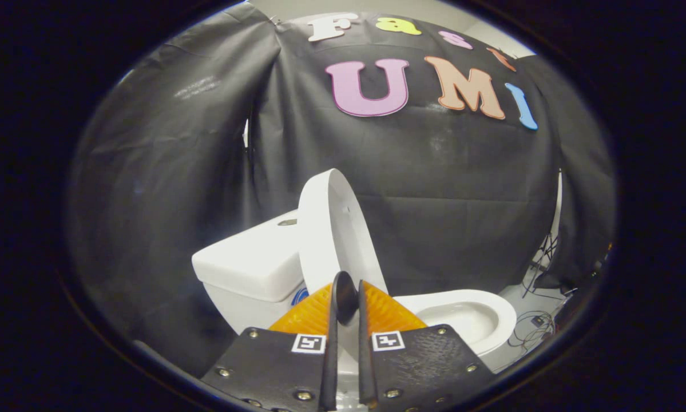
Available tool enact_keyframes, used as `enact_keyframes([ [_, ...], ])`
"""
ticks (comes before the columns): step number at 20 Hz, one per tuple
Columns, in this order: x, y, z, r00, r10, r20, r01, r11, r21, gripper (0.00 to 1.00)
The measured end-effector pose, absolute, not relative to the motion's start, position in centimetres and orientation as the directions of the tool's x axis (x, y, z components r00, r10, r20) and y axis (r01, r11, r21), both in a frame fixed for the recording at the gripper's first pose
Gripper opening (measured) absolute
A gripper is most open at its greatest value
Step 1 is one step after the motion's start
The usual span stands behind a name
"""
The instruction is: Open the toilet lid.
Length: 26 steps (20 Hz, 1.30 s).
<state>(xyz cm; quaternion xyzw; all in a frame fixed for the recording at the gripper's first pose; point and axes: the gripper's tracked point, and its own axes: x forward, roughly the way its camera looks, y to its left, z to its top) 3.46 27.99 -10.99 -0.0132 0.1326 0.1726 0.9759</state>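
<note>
1. Right now my jaws (347, 306) sit at the bottom centre of the frame, nearly together, with only a thin slit between them.
2. Through that slit I see part of the glossy white oval toilet lid (334, 234); whether both fingers actually press on it, I cannot tell.
3. That lid stands raised, close to upright, in the middle of the frame, tilted back toward the white ceramic cistern (251, 263) at centre left.
4. Lower right, beside my fingers, the white toilet bowl (463, 315) lies uncovered, its hollow showing.
5. Behind everything hangs the black cloth wall (165, 171), and cables (534, 326) trail across the floor at the far lower right.
</note>
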Motion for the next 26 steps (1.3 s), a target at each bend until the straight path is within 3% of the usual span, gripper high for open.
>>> enact_keyframes([
  [4,3.3,27.6,-10.6,0.906,0.338,-0.255,-0.338,0.940,0.046,0.51],
  [11,3.2,26.7,-10.1,0.917,0.322,-0.234,-0.321,0.946,0.043,0.87],
  [15,2.9,27.2,-9.5,0.916,0.340,-0.212,-0.342,0.939,0.028,0.96],
  [21,2.6,27.6,-9.2,0.909,0.368,-0.194,-0.364,0.930,0.057,0.96],
  [26,1.8,28.2,-6.2,0.901,0.420,-0.106,-0.415,0.907,0.071,0.96],
])
